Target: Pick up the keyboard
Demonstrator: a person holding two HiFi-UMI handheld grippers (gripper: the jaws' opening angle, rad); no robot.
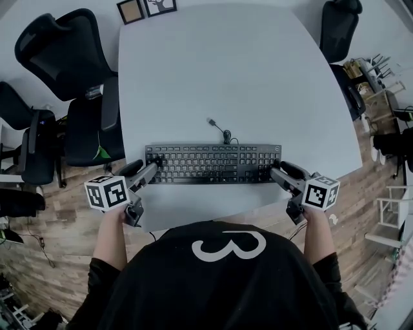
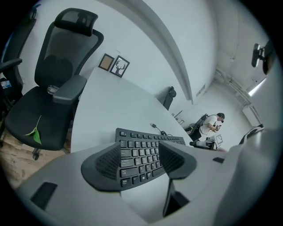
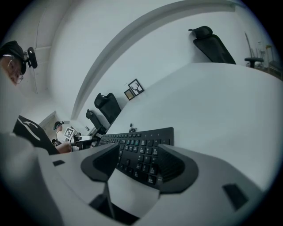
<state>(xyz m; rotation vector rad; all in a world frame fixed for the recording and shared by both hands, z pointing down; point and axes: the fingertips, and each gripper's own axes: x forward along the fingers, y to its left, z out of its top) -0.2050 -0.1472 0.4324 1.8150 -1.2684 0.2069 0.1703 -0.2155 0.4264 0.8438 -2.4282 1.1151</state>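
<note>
Presently, two grippers are noted, both with jaws spread wide and pads clear of any surface. The left gripper (image 1: 152, 171) is set at the left end of the one black keyboard (image 1: 213, 164), the right gripper (image 1: 278, 173) at its right end; keys are seen between each pair of jaws. The keyboard lies flat near the front edge of the white table (image 1: 219, 71), one cable (image 1: 221, 131) trailing behind it. Two framed pictures (image 1: 131, 11) are propped at the far edge.

Open tabletop (image 1: 226, 71) surrounds the keyboard (image 1: 213, 164); its cable (image 1: 221, 130) trails behind, chairs (image 1: 64, 58) crowd left.
</note>
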